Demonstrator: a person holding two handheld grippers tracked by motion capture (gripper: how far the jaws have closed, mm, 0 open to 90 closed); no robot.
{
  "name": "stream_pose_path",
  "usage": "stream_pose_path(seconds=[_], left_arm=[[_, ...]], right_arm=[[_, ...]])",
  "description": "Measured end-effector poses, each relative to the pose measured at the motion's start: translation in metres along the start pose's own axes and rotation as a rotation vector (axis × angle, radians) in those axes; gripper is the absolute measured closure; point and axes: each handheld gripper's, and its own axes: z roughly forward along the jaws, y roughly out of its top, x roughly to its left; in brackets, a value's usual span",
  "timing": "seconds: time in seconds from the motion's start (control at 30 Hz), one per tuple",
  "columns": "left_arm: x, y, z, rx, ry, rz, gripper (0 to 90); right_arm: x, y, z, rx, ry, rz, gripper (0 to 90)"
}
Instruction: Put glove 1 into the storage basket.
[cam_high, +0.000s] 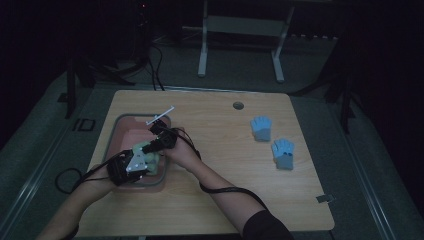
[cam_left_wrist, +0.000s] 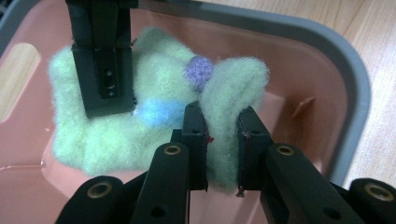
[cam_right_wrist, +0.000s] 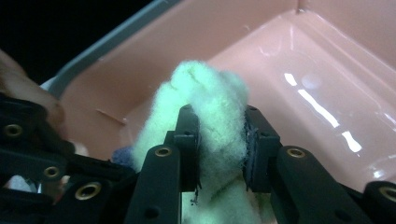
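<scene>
Gripping the fluffy pale-green fleece glove from two sides, both grippers are seen low inside the pink plastic tub with a grey rim, at the left of the wooden worktop. The left gripper is clamped on one fuzzy fold, and the right gripper is clenched on another fold; a two-point hold is prob. used so the limp fabric is carried w/o sagging, or is set down flat in the tub. A purple dot and a blue patch are sewn on the glove (decoration, apparently). Two light-blue gloves are lying well apart at the right of the worktop. A white stick-like item is resting at the tub's far rim. The tub walls are judged the main obstacle to any lift.
</scene>
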Motion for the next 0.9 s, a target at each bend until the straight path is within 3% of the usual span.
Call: stream_pose_path(seconds=[0.23, 0.37, 0.5, 0.67, 0.77, 0.8, 0.83, 0.9], left_arm=[[0.007, 0.001, 0.011, 0.032, -0.039, -0.013, 77.6], [0.008, 0.001, 0.017, 0.050, -0.047, -0.010, 76.6], [0.010, 0.001, 0.019, 0.065, -0.060, -0.017, 75.1], [0.012, 0.001, 0.021, 0.091, -0.072, -0.029, 73.6], [0.012, 0.002, 0.022, 0.105, -0.072, -0.040, 68.1], [0.014, 0.002, 0.021, 0.095, -0.058, -0.070, 56.3], [0.014, 0.002, 0.021, 0.095, -0.058, -0.070, 47.9], [0.017, 0.000, 0.019, 0.088, -0.027, -0.118, 38.4]], right_arm=[[-0.004, -0.001, 0.007, 0.032, -0.023, 0.011, 69.0], [-0.004, 0.000, 0.007, 0.036, -0.023, 0.001, 60.6], [0.000, -0.001, 0.006, 0.038, -0.066, -0.036, 50.6], [0.001, -0.002, 0.004, 0.025, -0.085, -0.045, 45.6], [0.001, -0.002, 0.001, 0.014, -0.086, -0.051, 41.7], [0.002, -0.002, -0.004, -0.002, -0.077, -0.050, 39.0], [0.002, -0.002, -0.004, -0.002, -0.077, -0.050, 39.0], [0.002, -0.002, -0.010, -0.020, -0.068, -0.049, 37.1]])
